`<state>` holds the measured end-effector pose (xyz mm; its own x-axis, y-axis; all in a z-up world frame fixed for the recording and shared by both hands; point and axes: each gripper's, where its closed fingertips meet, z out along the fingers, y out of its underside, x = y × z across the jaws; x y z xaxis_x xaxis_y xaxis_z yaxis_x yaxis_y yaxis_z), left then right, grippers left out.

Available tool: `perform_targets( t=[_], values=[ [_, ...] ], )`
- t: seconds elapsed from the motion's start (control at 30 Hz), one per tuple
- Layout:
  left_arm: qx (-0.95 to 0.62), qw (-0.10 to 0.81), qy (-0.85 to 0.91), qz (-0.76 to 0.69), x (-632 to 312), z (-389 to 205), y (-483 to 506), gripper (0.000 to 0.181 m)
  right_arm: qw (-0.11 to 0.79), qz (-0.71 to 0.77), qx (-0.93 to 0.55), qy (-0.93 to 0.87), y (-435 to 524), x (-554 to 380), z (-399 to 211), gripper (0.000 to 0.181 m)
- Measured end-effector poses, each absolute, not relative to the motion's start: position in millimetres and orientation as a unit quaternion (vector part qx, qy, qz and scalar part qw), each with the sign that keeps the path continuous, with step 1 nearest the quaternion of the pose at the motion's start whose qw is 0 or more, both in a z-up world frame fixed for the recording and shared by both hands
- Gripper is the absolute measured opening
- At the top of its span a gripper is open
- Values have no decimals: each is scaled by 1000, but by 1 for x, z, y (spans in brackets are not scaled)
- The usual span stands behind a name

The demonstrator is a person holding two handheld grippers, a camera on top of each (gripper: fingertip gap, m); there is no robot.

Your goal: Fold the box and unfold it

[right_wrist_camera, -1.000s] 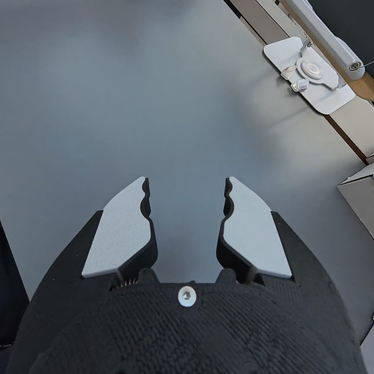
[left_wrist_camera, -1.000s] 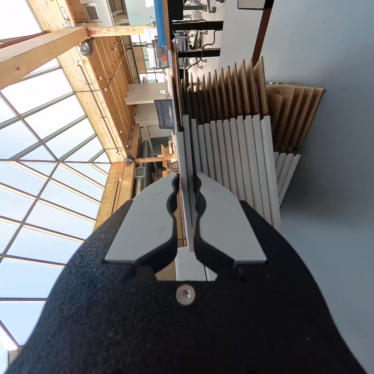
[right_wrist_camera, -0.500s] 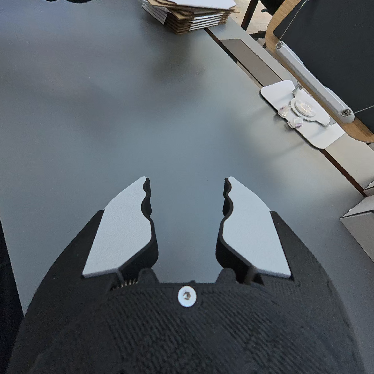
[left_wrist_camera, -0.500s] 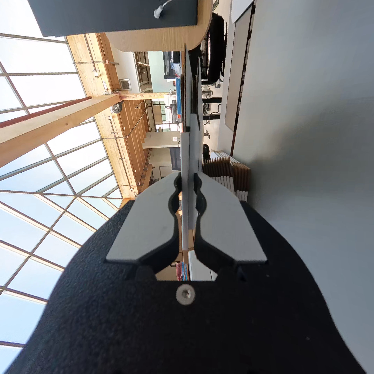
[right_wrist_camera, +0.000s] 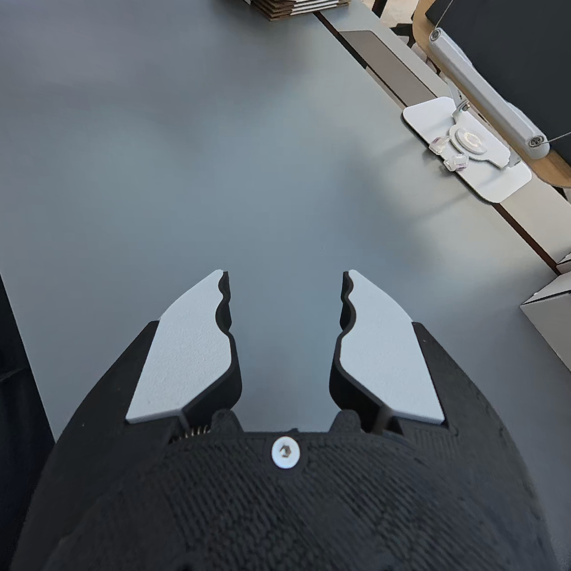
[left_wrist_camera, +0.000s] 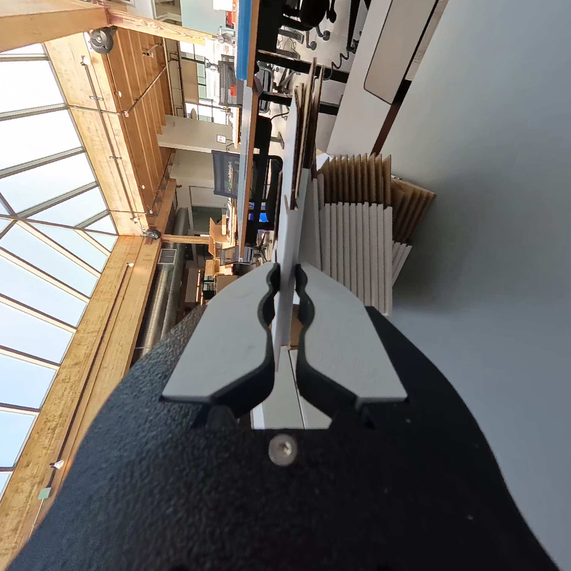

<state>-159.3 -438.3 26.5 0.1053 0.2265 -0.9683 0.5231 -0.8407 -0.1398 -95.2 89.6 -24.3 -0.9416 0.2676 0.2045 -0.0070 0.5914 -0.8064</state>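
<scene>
Gripping the flat box [left_wrist_camera: 289,247] edge-on, left gripper [left_wrist_camera: 287,268] rolled sideways; right gripper [right_wrist_camera: 285,275] jaws wide.

The left gripper [left_wrist_camera: 287,272] is rolled onto its side, its two fingers nearly closed, pinching something thin held edge-on between them. The right gripper [right_wrist_camera: 285,275] points forward and down, probably hovering, its fingers spread wide with nothing between them.

black textured claw [right_wrist_camera: 285,275], grey pads [right_wrist_camera: 188,349], silver screw [right_wrist_camera: 285,452]
</scene>
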Motion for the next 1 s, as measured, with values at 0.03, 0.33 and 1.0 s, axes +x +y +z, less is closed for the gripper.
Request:
perform_targets(
  t=[0.03, 0.33, 1.0],
  values=[
    [738, 120, 259, -612, -157, 19, -445, 10, 151, 445, -77, -880, 93, -95, -27, 70],
    [763, 85, 265, -584, -139, -21, -462, 20, 138, 437, -87, -884, 93, -102, -42, 70],
    [659, 32, 231, -716, -119, 76, -419, 5, 141, 459, -99, -872, 89, -106, -40, 67]
  ],
)
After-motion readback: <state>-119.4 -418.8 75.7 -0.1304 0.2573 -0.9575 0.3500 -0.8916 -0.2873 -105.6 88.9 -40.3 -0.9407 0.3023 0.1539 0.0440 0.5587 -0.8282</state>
